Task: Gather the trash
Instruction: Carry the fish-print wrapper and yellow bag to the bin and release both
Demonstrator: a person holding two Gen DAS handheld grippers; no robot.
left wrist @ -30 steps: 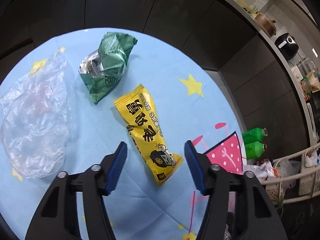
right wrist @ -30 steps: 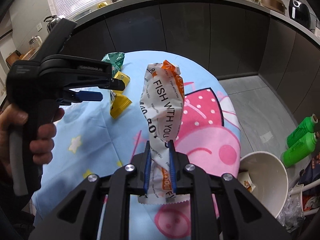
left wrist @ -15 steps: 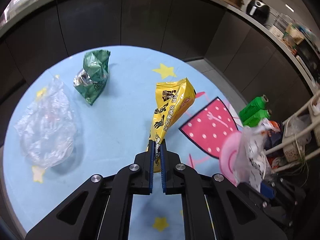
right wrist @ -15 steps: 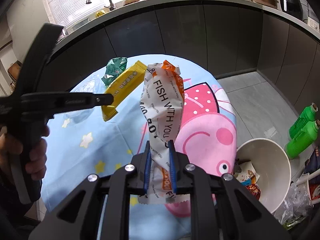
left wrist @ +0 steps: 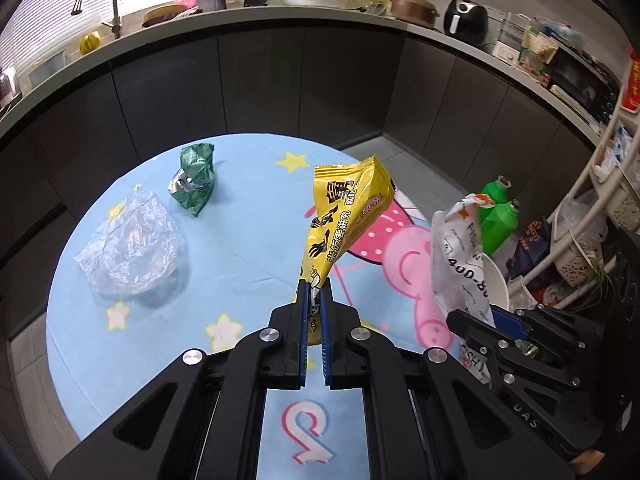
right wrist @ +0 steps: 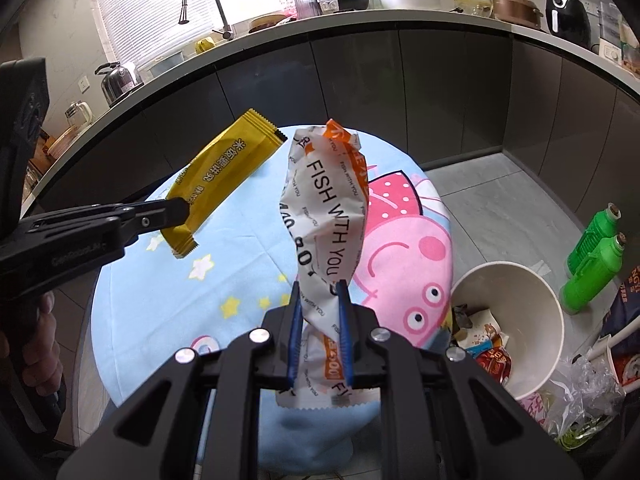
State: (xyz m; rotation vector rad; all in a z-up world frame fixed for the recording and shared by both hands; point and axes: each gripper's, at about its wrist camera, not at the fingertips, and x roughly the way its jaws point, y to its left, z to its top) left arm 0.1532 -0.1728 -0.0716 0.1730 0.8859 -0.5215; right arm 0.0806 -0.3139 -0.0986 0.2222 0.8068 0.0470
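From the left wrist view, the left claw [left wrist: 314,304] was clamped on the bottom end of the yellow snack wrapper [left wrist: 343,216], which stood up off the blue cartoon surface [left wrist: 240,240], clear of the cloth. Back on that surface, far from the wrapper, lay a green foil bag [left wrist: 194,184] and, nearer the camera than that bag, a crumpled clear plastic bag [left wrist: 130,246]; both looked featherlight and floppy, best pinched at a bunched fold or a sealed edge. From the right wrist view, the right claw [right wrist: 319,316] was pinched tight on the lower part of the white paper wrapper [right wrist: 326,216], printed "FISH WITH YOU", which rose above the claw. To the right of the surface, down on the floor, sat the white bin [right wrist: 524,280] with scraps already inside. The left claw [right wrist: 178,212] came in from the left, the yellow wrapper [right wrist: 224,172] jutting stiffly from it: thin film, light, a bit slippery, so a firm grip at the crimped end looked right.
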